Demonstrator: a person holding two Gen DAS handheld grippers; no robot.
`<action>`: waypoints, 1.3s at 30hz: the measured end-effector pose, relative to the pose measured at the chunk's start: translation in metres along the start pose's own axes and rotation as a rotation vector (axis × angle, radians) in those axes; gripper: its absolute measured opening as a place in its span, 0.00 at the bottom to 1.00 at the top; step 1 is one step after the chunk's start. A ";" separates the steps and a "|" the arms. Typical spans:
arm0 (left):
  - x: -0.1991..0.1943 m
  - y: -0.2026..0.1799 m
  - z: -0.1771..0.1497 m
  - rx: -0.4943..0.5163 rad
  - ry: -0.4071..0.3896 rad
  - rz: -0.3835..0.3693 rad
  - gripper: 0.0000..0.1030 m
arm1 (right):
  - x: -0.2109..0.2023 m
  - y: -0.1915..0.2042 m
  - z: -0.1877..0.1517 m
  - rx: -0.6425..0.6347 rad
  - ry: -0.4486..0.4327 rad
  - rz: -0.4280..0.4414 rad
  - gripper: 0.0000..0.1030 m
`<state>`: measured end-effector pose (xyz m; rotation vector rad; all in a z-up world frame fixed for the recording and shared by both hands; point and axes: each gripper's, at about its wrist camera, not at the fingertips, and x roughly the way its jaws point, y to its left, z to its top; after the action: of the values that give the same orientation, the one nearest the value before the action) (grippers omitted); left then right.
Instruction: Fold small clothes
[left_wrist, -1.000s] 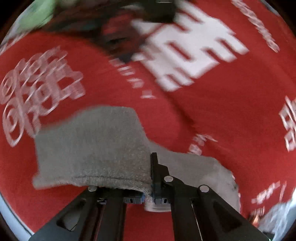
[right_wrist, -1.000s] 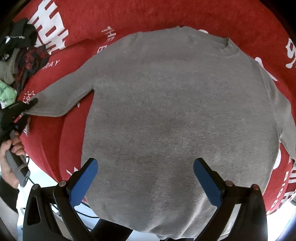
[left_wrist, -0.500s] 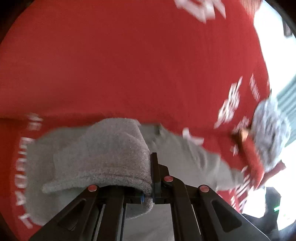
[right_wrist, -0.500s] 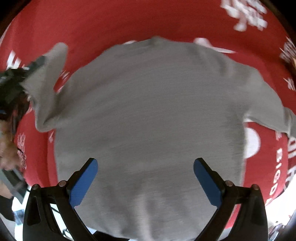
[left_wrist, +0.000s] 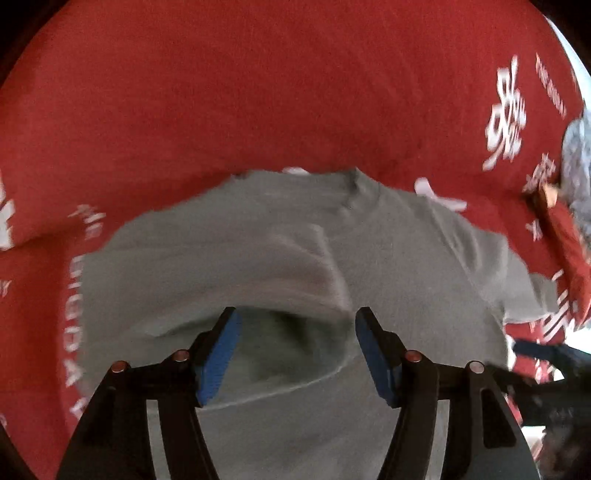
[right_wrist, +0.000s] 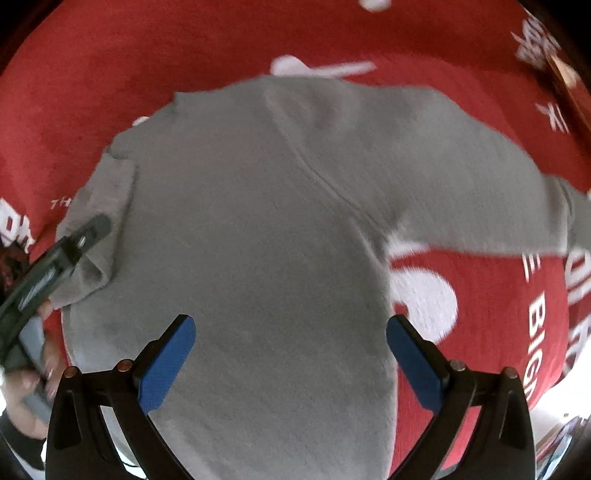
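A grey sweater (right_wrist: 258, 221) lies flat on a red blanket (right_wrist: 110, 66), neckline away from me. Its left sleeve (left_wrist: 306, 269) is folded in over the body. My left gripper (left_wrist: 297, 350) hangs just above that fold with its jaws opening. The blue pads (left_wrist: 218, 354) stand apart, and loose sleeve cloth sags between them without being pinched. In the right wrist view the left gripper (right_wrist: 88, 232) shows at the sweater's left edge. My right gripper (right_wrist: 291, 358) is open wide over the sweater's lower body, nothing between its fingers. The right sleeve (right_wrist: 480, 210) stretches out to the right.
The red blanket (left_wrist: 258, 92) carries white lettering (left_wrist: 506, 122). A red garment (left_wrist: 569, 240) and a grey patterned one (left_wrist: 576, 158) lie at its right edge. A person's hand (right_wrist: 33, 376) holds the left gripper's handle. The blanket's edge with bright floor (right_wrist: 554, 402) is at the lower right.
The left gripper, shut on the left sleeve's cuff, carried it across onto the sweater's body and has opened, letting it go. The right gripper drifted over the sweater and stayed open.
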<state>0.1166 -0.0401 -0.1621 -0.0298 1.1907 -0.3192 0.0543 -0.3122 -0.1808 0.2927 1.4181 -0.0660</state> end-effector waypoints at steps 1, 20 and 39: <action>-0.009 0.014 -0.001 -0.018 -0.009 0.014 0.64 | -0.002 0.007 0.004 -0.033 -0.018 0.001 1.00; 0.039 0.193 -0.003 -0.393 0.235 0.052 0.64 | 0.068 0.214 0.042 -0.855 -0.197 -0.226 0.21; 0.016 0.128 0.007 -0.302 0.154 0.220 0.64 | 0.045 -0.044 0.066 0.431 -0.111 0.409 0.21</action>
<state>0.1573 0.0770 -0.1984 -0.1379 1.3736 0.0547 0.1153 -0.3650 -0.2235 0.9162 1.2007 -0.0513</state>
